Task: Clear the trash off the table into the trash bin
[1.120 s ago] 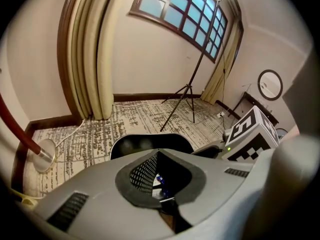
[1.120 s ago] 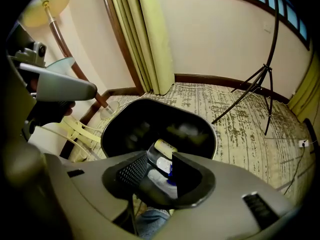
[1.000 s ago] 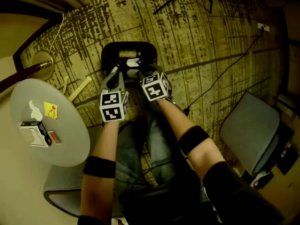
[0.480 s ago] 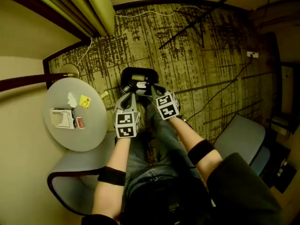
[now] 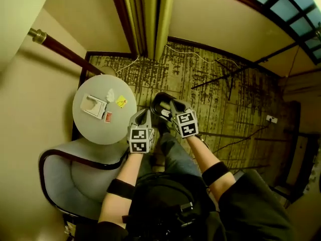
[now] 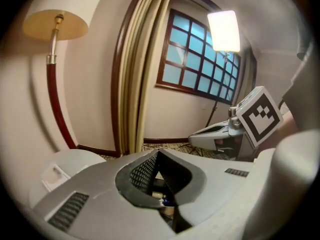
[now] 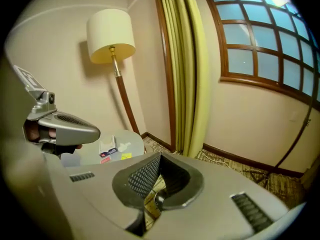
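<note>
The round grey table (image 5: 88, 129) carries a white box (image 5: 94, 106), a crumpled white paper (image 5: 110, 95), a yellow sticky note (image 5: 121, 102) and a small red item (image 5: 108, 117). The black trash bin (image 5: 159, 100) stands on the carpet just right of the table. My left gripper (image 5: 145, 114) hovers between table and bin, shut and empty. My right gripper (image 5: 173, 105) hangs over the bin's right side, shut with nothing in it. The right gripper view shows the table (image 7: 131, 138) with the box (image 7: 107, 146) below the left gripper (image 7: 60, 126).
A grey chair with a dark rim (image 5: 70, 172) sits under the table's near edge. A floor lamp (image 5: 57, 48) and yellow curtains (image 5: 150, 19) stand by the wall behind the table. Cables (image 5: 225, 79) run across the patterned carpet to the right.
Both grippers have lifted up and away from the bin's mouth. The head view has pulled back, so table and bin look smaller and the wall and curtains have come into view.
</note>
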`<state>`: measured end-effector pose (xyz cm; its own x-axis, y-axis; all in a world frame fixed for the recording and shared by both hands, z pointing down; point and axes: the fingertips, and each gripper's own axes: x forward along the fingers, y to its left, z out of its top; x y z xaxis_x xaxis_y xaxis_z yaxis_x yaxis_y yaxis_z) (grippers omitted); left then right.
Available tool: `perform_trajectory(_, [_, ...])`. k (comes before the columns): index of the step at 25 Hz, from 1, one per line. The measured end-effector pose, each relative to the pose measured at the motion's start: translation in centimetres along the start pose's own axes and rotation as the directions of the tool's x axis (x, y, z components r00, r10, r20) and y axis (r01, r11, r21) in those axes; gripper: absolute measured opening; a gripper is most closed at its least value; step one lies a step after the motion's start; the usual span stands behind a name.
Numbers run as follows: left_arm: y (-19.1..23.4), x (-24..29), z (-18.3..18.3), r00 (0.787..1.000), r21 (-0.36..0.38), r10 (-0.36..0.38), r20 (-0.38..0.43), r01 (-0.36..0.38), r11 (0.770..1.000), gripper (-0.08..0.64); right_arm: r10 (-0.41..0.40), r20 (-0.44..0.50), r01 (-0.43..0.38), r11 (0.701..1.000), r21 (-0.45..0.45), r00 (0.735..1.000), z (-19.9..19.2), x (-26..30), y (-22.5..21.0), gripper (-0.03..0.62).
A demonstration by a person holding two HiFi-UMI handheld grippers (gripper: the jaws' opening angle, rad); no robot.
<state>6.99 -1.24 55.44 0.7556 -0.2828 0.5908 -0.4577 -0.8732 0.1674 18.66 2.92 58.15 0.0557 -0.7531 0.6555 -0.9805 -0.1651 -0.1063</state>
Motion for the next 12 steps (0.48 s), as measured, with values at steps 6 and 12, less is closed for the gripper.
perform_trajectory(6, [7.5, -8.5, 0.1, 0.974, -0.138, 0.222, 0.048, -0.214, 0.967, 0.001, 0.203, -0.007, -0.201, 0.964, -0.171, 0.979, 4.9, 2.3, 9.3, 0.002])
perform_trajectory(12, [14.5, -17.5, -2.7, 0.891, -0.253, 0.451, 0.054, -0.424, 0.869, 0.001, 0.400, -0.072, -0.402, 0.862, -0.310, 0.914, 6.5, 3.5, 20.4, 0.002])
